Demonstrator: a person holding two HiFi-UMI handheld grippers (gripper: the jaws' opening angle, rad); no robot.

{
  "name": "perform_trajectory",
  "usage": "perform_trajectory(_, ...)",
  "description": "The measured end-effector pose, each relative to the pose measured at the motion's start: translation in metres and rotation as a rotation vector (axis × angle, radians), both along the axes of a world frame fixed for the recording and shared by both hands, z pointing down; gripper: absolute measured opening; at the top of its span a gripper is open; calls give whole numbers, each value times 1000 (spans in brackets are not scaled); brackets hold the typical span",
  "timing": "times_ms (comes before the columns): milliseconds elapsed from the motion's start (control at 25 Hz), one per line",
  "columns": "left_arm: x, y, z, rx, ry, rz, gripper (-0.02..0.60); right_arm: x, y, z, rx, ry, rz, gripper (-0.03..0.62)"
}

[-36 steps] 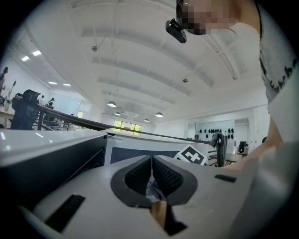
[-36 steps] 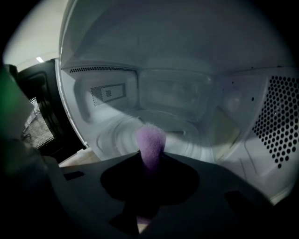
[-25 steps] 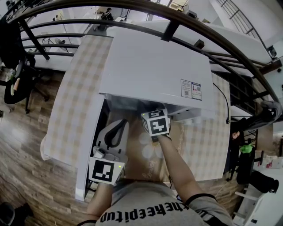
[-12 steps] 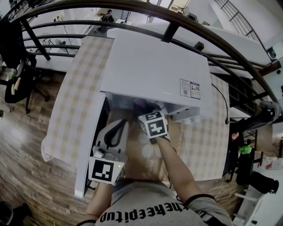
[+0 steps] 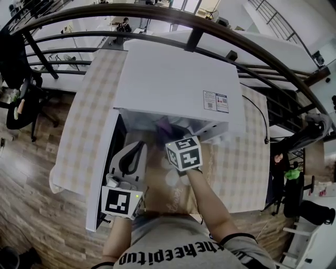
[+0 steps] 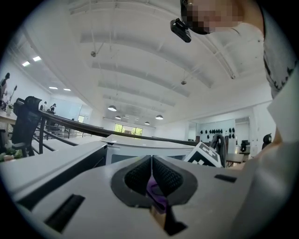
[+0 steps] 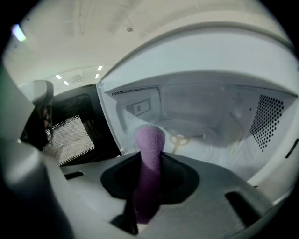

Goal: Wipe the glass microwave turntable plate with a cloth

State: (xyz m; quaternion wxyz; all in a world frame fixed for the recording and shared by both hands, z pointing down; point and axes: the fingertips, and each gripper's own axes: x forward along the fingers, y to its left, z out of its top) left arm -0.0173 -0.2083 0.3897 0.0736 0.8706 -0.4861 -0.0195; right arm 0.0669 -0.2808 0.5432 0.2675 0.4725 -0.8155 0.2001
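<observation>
The white microwave (image 5: 178, 79) stands with its door (image 5: 105, 168) swung out to the left. Inside the cavity lies the glass turntable plate (image 7: 198, 135), with the roller ring showing through it. My right gripper (image 5: 172, 135) hangs in front of the cavity mouth, shut on a purple cloth (image 7: 149, 140) that sticks up out of the jaws, short of the plate. The cloth (image 5: 164, 126) also shows at the opening in the head view. My left gripper (image 5: 133, 151) is beside the door, pointing up, jaws shut (image 6: 151, 161); a purple sliver shows low between the pads.
The microwave sits on a checked tablecloth (image 5: 94, 105) on a table by a dark curved railing (image 5: 157, 10). The dark mesh door window (image 7: 70, 133) is to the left of the right gripper. An office chair (image 5: 21, 100) stands on the wooden floor at left.
My right gripper has drawn back a little from the cavity toward the person, and the purple cloth now shows at the opening. The left gripper has barely moved.
</observation>
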Motion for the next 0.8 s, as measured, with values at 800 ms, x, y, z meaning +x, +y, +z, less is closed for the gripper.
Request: perform_trajectory(800, 22, 29, -29, 44, -14, 9, 12, 43, 71, -84, 174, -125, 45, 101)
